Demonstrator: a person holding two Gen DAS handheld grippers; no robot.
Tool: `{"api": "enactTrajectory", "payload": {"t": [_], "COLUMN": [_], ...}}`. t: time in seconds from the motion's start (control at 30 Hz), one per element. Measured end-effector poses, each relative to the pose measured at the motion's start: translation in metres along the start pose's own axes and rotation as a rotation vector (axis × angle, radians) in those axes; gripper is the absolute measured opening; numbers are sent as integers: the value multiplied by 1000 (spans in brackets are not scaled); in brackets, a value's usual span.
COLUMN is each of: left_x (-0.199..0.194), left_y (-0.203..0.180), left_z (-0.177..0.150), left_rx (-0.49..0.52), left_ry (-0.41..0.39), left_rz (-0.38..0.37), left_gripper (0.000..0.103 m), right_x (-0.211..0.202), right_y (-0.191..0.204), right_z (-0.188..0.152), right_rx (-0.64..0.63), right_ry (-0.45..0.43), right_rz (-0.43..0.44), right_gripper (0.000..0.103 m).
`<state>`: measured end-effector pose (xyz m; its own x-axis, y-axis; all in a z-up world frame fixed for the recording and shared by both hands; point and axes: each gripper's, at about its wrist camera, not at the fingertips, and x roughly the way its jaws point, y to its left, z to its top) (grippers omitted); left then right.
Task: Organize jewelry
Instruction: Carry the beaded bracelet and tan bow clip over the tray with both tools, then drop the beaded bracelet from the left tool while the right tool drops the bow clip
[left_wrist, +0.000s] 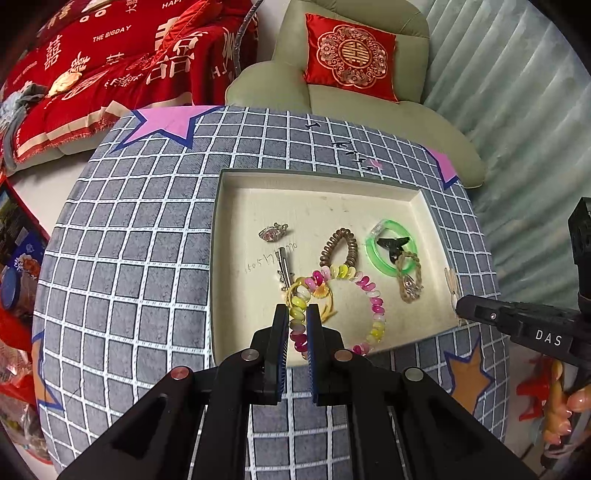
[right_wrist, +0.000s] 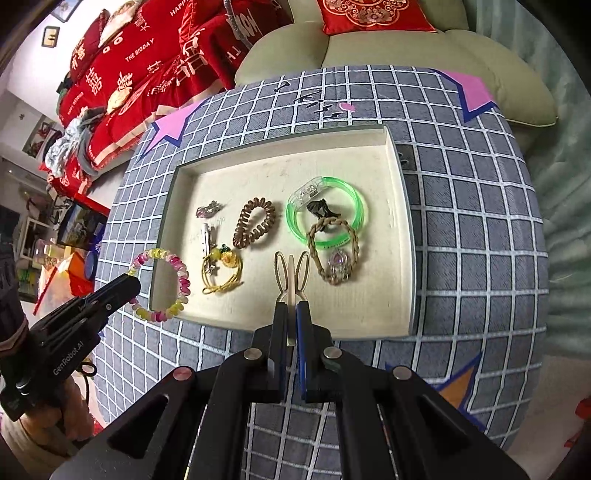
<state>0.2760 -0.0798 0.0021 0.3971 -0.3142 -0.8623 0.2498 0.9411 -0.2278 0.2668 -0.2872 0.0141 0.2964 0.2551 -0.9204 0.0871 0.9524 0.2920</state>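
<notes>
A cream tray (left_wrist: 317, 184) (right_wrist: 400, 236) lies on a grid-patterned cushion and holds jewelry and hair pieces. My left gripper (left_wrist: 297, 314) is shut on a pink-and-yellow spiral hair tie (left_wrist: 365, 288) (right_wrist: 173, 273) at the tray's near edge. My right gripper (right_wrist: 291, 308) is shut on a beige rabbit-ear hair clip (right_wrist: 291, 273) (left_wrist: 451, 284) over the tray's near side. Inside lie a green bangle (right_wrist: 325, 210), a brown spiral tie (right_wrist: 255, 223), a braided tie with a charm (right_wrist: 334, 258), a yellow tie (right_wrist: 223, 269), a silver clip (right_wrist: 207, 236) and a pink brooch (right_wrist: 207, 210).
The grey grid cushion (left_wrist: 147, 240) (right_wrist: 480, 221) carries the tray. A pale green armchair (left_wrist: 369, 110) with a red cushion (left_wrist: 351, 55) stands behind it. A red blanket (left_wrist: 110, 74) lies at the far left. Boxes and clutter (right_wrist: 74, 236) sit on the left.
</notes>
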Motion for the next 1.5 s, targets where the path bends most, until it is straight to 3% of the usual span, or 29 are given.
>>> {"api": "enactTrajectory", "payload": {"t": [0.93,1.5], "left_x": [65,78], "left_y": [-13,-21], "left_z": [9,0], "left_rx": [58,113], "left_ry": [77,106], "left_rz": [111,196], "left_gripper": [19,19], "right_x": [47,61], "right_y": [-33,-36], "right_z": [19,19], "right_rx": [40,38], "right_ry": [52,68], "right_rz": [-25,-13], "right_gripper": [5,5]}}
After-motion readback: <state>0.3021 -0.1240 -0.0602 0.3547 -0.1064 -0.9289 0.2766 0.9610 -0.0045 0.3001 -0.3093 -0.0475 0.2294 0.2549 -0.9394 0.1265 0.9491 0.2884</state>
